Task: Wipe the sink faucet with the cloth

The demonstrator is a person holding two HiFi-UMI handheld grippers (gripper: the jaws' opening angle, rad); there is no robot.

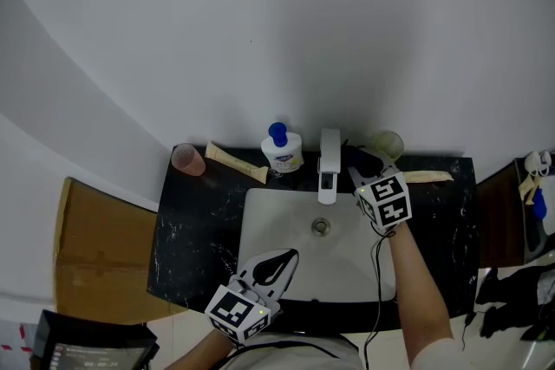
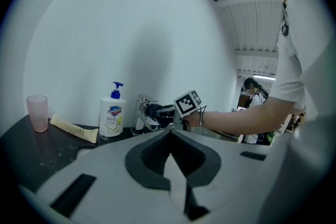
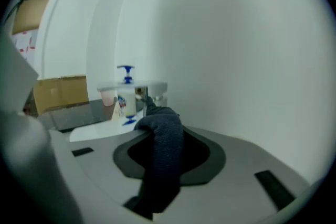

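The chrome faucet (image 1: 328, 162) stands at the back of the white sink (image 1: 260, 221). My right gripper (image 1: 362, 167) is shut on a dark blue cloth (image 1: 368, 159) just right of the faucet. In the right gripper view the cloth (image 3: 163, 144) hangs over the jaws, with the faucet (image 3: 142, 91) close beyond its tip. In the left gripper view the cloth (image 2: 155, 111) is at the faucet (image 2: 142, 115); I cannot tell whether they touch. My left gripper (image 1: 282, 260) hovers over the sink's front edge, shut and holding nothing, its tips (image 2: 170, 136) meeting.
On the black counter (image 1: 186, 221) stand a pink cup (image 1: 187, 159), a tube (image 1: 236, 163) and a soap pump bottle (image 1: 282, 150) left of the faucet. A pale cup (image 1: 388, 143) and another tube (image 1: 427, 177) are on its right. A cardboard box (image 1: 95, 247) sits at the left.
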